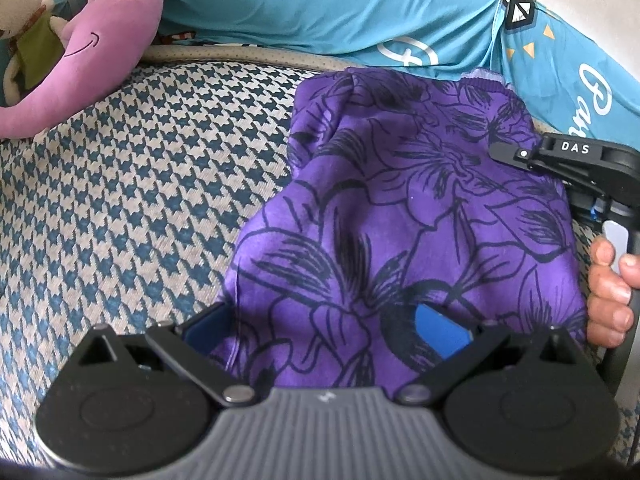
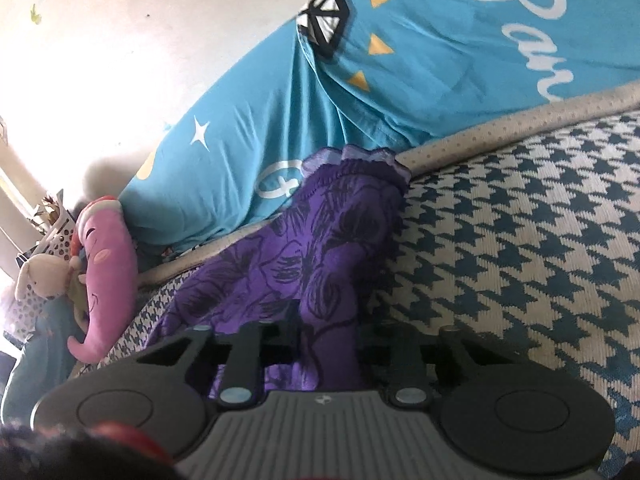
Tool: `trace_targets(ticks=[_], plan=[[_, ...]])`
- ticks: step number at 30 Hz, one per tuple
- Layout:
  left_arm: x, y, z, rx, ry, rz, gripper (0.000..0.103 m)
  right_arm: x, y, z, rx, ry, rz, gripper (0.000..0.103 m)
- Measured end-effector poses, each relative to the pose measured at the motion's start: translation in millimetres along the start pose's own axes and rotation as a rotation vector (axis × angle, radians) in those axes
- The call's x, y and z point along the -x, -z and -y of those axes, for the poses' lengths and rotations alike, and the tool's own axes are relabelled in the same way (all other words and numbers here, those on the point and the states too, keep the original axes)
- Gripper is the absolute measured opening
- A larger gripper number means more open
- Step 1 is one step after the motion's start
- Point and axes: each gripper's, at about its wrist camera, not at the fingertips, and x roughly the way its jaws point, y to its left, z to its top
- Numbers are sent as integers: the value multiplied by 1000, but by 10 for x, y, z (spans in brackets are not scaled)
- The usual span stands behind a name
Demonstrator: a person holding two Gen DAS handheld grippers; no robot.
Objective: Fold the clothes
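A purple garment [image 1: 420, 208] with black flower outlines lies spread on a blue-and-white houndstooth mat [image 1: 140, 184]. My left gripper [image 1: 320, 320] stands open at the garment's near edge; its blue pads [image 1: 440, 330] are wide apart and cloth lies between them. My right gripper [image 1: 516, 154] comes in from the right, held by a hand [image 1: 608, 292], with its tip on the garment's far right part. In the right wrist view a raised fold of the garment [image 2: 312, 248] runs into my right gripper [image 2: 320, 336], which is shut on it; the fingertips are hidden by cloth.
A teal printed quilt [image 1: 320, 12] is heaped along the mat's far edge, touching the garment's top hem. A pink plush toy [image 1: 92, 52] and a smaller stuffed animal [image 1: 24, 20] lie at the far left. Bare mat [image 2: 520, 240] stretches to the garment's right side.
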Motion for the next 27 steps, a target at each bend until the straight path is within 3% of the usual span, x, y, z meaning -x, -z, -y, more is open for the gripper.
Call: trace_targets(ticks=[11, 27], plan=[[50, 23, 47, -39, 17, 10, 103, 401, -29, -310, 139, 88, 140, 19], [165, 96, 301, -123, 119, 31, 103, 895, -117, -4, 114, 200, 208, 19]])
